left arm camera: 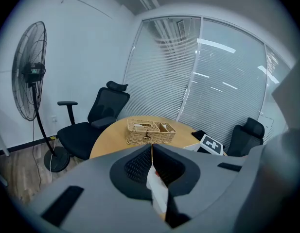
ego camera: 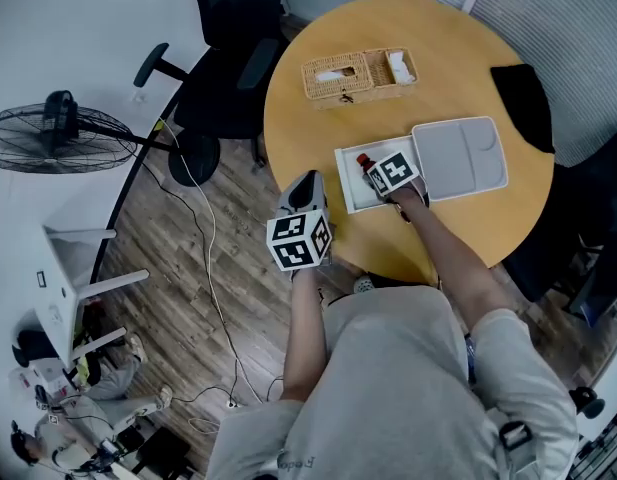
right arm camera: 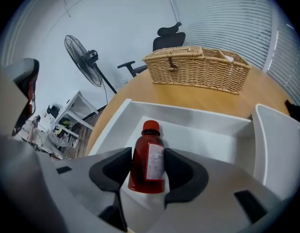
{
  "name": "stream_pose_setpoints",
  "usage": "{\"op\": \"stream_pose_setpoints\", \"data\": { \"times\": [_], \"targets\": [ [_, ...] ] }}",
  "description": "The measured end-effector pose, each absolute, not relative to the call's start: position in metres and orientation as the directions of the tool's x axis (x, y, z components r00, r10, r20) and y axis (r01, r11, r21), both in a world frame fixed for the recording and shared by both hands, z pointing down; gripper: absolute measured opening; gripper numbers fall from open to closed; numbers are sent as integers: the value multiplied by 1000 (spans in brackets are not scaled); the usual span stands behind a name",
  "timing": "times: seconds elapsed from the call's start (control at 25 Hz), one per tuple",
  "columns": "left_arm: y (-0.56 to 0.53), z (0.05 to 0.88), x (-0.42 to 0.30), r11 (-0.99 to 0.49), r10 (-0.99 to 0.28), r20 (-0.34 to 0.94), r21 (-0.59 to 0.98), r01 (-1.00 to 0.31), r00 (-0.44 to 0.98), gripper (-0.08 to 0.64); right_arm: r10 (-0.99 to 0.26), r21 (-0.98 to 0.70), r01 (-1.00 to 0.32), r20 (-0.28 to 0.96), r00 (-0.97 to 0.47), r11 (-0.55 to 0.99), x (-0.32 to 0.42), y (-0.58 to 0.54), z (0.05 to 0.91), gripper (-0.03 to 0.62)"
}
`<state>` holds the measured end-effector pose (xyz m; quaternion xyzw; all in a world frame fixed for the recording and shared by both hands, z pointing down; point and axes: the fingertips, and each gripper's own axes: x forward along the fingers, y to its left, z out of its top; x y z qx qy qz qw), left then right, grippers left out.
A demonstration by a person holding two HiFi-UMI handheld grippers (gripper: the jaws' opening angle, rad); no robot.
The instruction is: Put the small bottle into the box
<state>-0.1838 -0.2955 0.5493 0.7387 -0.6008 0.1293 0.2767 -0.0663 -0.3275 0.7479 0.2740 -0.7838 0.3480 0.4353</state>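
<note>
Two right gripper (right arm camera: 147,168) fingers (right arm camera: 185,171) clamp a small red bottle (right arm camera: 146,157) over the white rectangular box (right arm camera: 198,116) mid-frame, while left gripper (left arm camera: 150,152) fingers (left arm camera: 135,166) meet.

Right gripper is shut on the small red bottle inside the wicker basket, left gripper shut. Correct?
Wrong container: the right gripper is shut on the small red bottle inside the white box; the wicker basket stands behind it, as the right gripper view shows. The left gripper is shut.
</note>
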Motion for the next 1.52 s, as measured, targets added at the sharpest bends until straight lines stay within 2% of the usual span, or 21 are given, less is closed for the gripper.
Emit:
{"op": "stream_pose_setpoints", "data": {
  "times": [0.96, 1.52],
  "targets": [
    [-283, 544, -178, -138, -822, 511, 250, -958, 252, 29, -139, -330, -745, 861, -490, 580, -67, -313, 749, 236],
    [-258, 534, -186, -170, -821, 499, 251, -953, 278, 29, -270, -312, -761, 803, -531, 568, -72, -312, 700, 236]
  ]
}}
